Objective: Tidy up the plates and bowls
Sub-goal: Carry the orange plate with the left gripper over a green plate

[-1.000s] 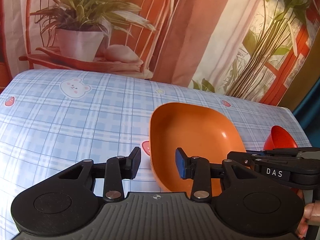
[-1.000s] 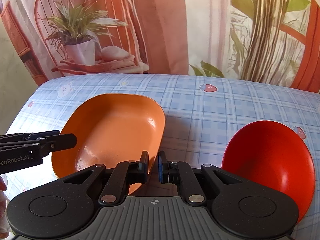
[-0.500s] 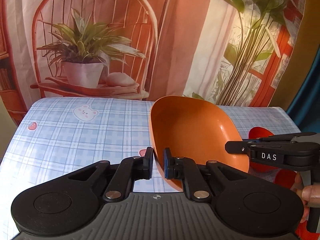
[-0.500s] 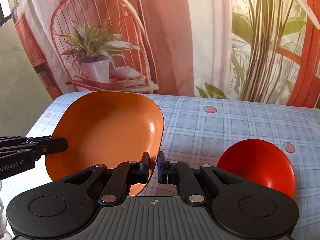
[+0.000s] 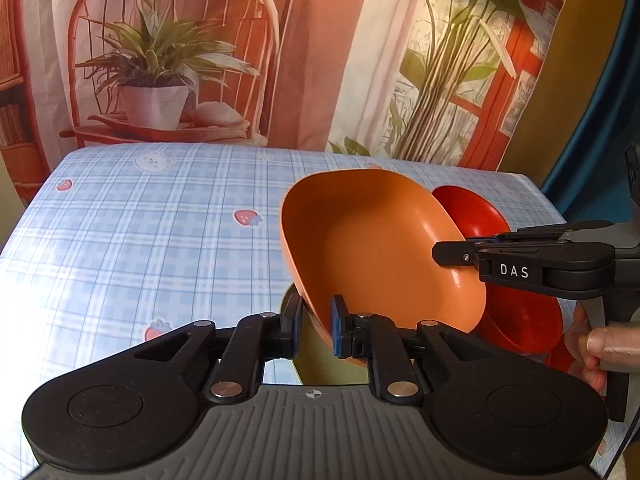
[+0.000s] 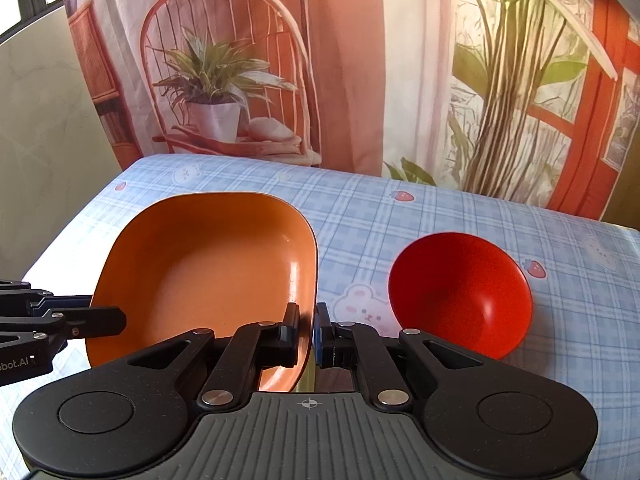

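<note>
An orange squarish dish (image 5: 384, 248) is held in the air above the table, tilted. My left gripper (image 5: 314, 326) is shut on its near rim. My right gripper (image 6: 307, 332) is shut on the opposite rim of the same dish (image 6: 208, 276); its fingers (image 5: 460, 254) show from the side in the left wrist view. A red round bowl (image 6: 460, 292) sits on the tablecloth to the right of the dish. In the left wrist view the red bowl (image 5: 520, 316) lies partly hidden behind the orange dish.
The table has a blue plaid cloth (image 5: 140, 232) with bear and strawberry prints. A printed backdrop (image 6: 320, 60) of a chair and plants hangs behind the far edge. The table's left edge (image 6: 68, 248) and right edge (image 5: 548, 204) are in view.
My left gripper closed on the orange dish's rim. Both grippers lifted the dish off the table and carried it to the right, toward the red bowl.
</note>
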A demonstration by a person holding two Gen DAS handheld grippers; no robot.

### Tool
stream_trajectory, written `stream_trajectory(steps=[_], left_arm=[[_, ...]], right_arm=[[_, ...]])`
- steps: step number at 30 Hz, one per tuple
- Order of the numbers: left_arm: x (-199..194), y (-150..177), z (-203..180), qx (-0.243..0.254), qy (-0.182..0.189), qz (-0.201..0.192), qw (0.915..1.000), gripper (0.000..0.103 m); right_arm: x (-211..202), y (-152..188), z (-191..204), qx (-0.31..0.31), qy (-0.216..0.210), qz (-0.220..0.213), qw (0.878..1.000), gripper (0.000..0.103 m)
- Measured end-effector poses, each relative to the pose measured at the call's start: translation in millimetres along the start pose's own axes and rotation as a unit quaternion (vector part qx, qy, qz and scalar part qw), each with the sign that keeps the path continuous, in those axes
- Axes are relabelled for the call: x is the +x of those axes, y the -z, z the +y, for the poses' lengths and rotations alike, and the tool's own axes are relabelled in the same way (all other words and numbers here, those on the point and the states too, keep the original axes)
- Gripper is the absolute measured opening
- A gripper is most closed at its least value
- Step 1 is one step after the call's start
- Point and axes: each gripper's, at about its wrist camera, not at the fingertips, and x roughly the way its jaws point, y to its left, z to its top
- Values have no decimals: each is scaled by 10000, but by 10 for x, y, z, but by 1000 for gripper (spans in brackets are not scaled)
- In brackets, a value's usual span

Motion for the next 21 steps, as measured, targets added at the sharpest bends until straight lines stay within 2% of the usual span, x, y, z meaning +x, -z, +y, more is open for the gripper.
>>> stream_trajectory(steps=[8,21], left_arm=[[46,251,-95,88,-77,257,9996,16],[90,318,-131,245,-226,356,9988,17]], right_arm=[[-16,287,8,-165,19,174,9997,7],[54,392,51,-301,68,301,9991,8]])
